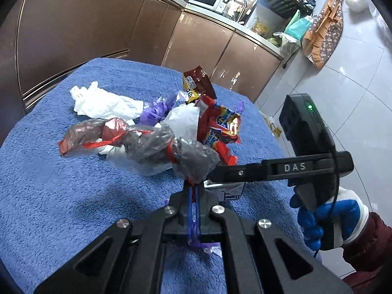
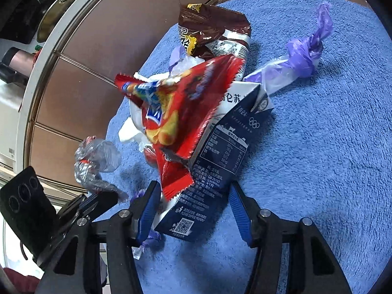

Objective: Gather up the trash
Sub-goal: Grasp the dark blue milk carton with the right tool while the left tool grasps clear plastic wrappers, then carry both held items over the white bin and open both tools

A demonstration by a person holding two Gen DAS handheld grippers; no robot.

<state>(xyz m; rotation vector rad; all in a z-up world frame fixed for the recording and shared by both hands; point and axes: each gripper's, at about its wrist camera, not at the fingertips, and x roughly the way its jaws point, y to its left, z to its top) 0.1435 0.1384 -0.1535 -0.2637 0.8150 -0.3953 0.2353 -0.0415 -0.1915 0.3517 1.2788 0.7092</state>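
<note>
Milk carton (image 1: 230, 191) mostly hidden, perhaps behind right gripper (image 1: 210, 174).

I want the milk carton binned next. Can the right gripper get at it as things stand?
Probably yes. The right gripper is open with its fingers either side of the milk carton base. A red snack wrapper drapes over the carton's left side and may get pinched too.

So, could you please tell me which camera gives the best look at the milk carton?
The right wrist view: the milk carton lies between the open right claw, its printed side visible, partly covered by the red snack wrapper. The left wrist view shows only a sliver behind the right claw.
</note>
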